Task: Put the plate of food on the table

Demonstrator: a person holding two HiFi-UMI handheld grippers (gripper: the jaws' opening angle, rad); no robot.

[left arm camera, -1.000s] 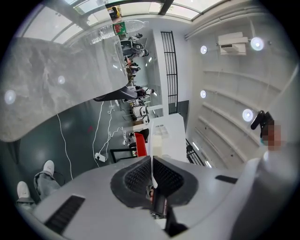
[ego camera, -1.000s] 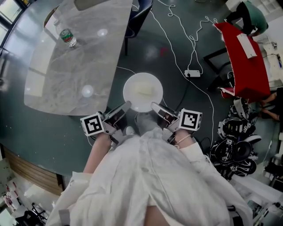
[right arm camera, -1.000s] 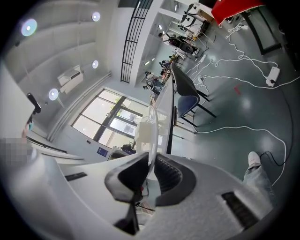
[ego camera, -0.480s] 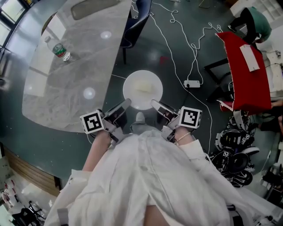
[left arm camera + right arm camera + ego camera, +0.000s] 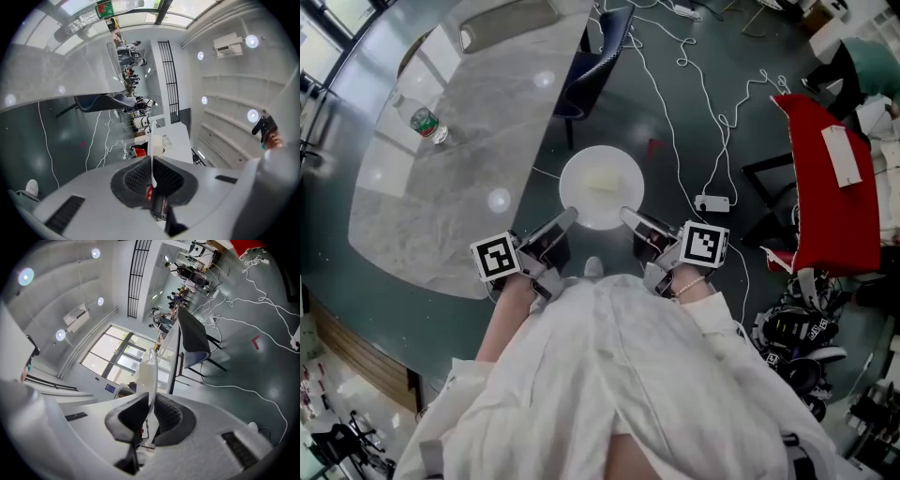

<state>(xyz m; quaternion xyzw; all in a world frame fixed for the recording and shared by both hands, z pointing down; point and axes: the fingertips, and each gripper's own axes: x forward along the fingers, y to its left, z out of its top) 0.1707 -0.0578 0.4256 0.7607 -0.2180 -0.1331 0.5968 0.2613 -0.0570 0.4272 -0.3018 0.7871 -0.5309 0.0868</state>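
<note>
Both my left gripper [image 5: 566,218] and right gripper [image 5: 629,218] pinch the near rim of the white plate of food [image 5: 602,184], holding it over the dark floor [image 5: 623,112] beside the marble table [image 5: 459,141].

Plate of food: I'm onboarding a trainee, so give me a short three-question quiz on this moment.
1. True or false: the plate rests on the table.
2. What stands on the table? A) a bottle B) a mug C) a bowl
3. Fill in: the plate's rim is clamped by ___ grippers.
Key: 1 false, it is held over the floor beside the table; 2 A; 3 two, the left gripper and the right gripper.
</note>
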